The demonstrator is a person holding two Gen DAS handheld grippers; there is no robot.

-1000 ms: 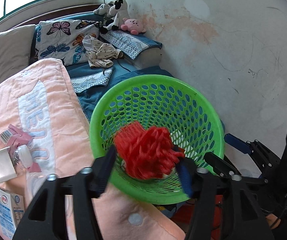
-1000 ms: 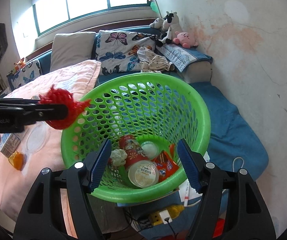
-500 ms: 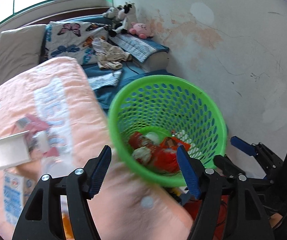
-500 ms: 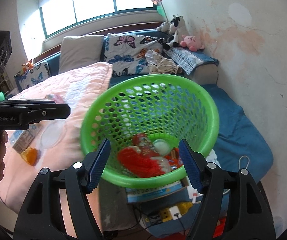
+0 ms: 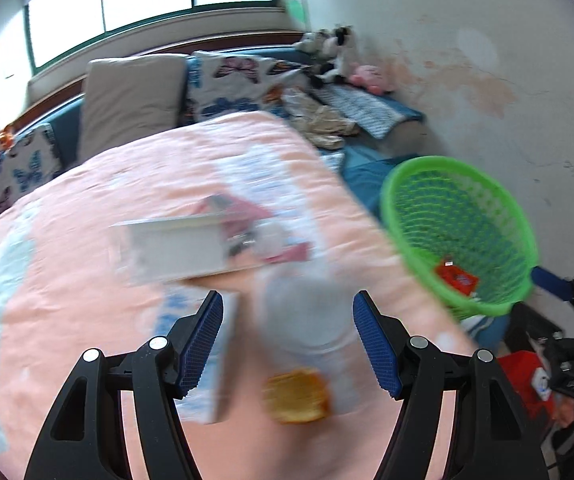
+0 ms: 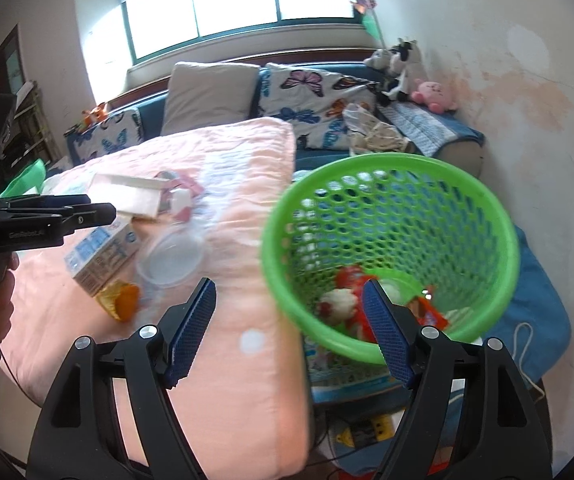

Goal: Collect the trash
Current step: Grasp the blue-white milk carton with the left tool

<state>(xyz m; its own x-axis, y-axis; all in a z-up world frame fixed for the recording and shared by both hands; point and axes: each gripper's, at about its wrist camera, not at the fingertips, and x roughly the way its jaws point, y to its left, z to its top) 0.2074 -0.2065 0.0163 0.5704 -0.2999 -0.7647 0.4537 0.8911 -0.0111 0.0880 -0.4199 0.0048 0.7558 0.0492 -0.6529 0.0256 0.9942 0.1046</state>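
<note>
Left gripper (image 5: 287,340) released, jaws apart with nothing clamped, hovering over the pink blanket (image 6: 247,380); right gripper (image 6: 289,326) likewise unclenched, jaws just widened, nothing between the pads, straddling the near rim of the green basket (image 6: 483,200); remaining trash on the blanket: clear plastic cup (image 6: 173,258), milk carton (image 6: 101,256), orange wrapper (image 6: 121,300), flat white box (image 6: 127,196); cup likely light, thin, crushable and slick, best pinched gently across the rim; carton stiffer, best gripped across its narrow sides.
</note>
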